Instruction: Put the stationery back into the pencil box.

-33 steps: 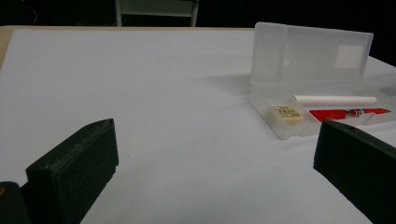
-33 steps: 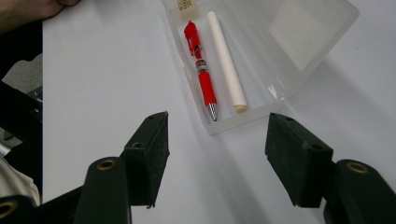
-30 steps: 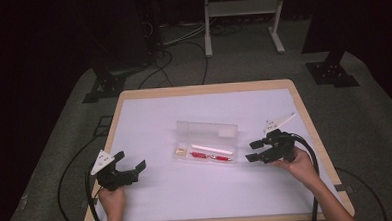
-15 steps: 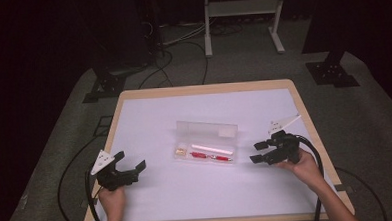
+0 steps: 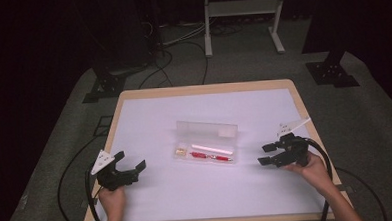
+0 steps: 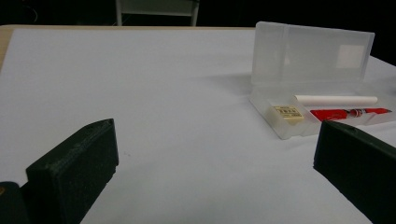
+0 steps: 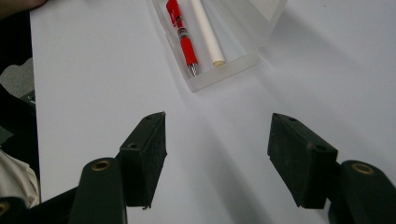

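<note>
High view: right claw [image 5: 267, 155] and left claw [image 5: 131, 162] both gape wide, empty, beside pencil case [image 5: 206, 152].

dark room, grey carpet [image 5: 60, 146], black cables [image 5: 181, 41], white metal stand [image 5: 242, 8] behind the table [image 5: 203, 88].

I can read no words anywhere: the eraser [image 6: 286, 115] in my pencil case [image 6: 312, 60] carries a printed label, but its lettering is too small to make out.
</note>
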`<state>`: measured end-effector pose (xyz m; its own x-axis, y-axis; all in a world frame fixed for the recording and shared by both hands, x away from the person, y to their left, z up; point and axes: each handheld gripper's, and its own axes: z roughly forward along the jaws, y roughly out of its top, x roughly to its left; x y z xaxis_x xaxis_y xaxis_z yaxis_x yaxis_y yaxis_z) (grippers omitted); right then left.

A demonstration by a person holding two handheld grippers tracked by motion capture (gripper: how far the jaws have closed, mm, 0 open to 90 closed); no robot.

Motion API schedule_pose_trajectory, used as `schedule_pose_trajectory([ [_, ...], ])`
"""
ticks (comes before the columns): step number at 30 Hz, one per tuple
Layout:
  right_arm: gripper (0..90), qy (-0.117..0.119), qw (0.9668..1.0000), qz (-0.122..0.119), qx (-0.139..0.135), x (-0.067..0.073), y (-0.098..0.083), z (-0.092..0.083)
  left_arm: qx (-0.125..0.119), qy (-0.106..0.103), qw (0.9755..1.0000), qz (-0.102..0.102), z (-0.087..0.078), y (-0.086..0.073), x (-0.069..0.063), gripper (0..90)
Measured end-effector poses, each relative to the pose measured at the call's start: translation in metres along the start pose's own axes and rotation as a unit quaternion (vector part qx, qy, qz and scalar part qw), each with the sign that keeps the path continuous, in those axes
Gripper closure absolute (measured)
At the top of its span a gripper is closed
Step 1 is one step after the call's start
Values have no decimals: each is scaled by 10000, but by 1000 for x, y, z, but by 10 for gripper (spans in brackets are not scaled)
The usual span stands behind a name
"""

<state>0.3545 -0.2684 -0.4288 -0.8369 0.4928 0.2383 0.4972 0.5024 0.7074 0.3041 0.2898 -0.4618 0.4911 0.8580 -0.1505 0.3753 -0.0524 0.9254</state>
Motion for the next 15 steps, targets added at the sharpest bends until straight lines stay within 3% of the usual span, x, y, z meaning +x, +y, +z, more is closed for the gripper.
schedule_pose_trajectory([
  [15, 358, -54, 9999, 111, 31, -4, -16, -8, 5, 12, 10000, -12, 0, 0, 0, 0],
])
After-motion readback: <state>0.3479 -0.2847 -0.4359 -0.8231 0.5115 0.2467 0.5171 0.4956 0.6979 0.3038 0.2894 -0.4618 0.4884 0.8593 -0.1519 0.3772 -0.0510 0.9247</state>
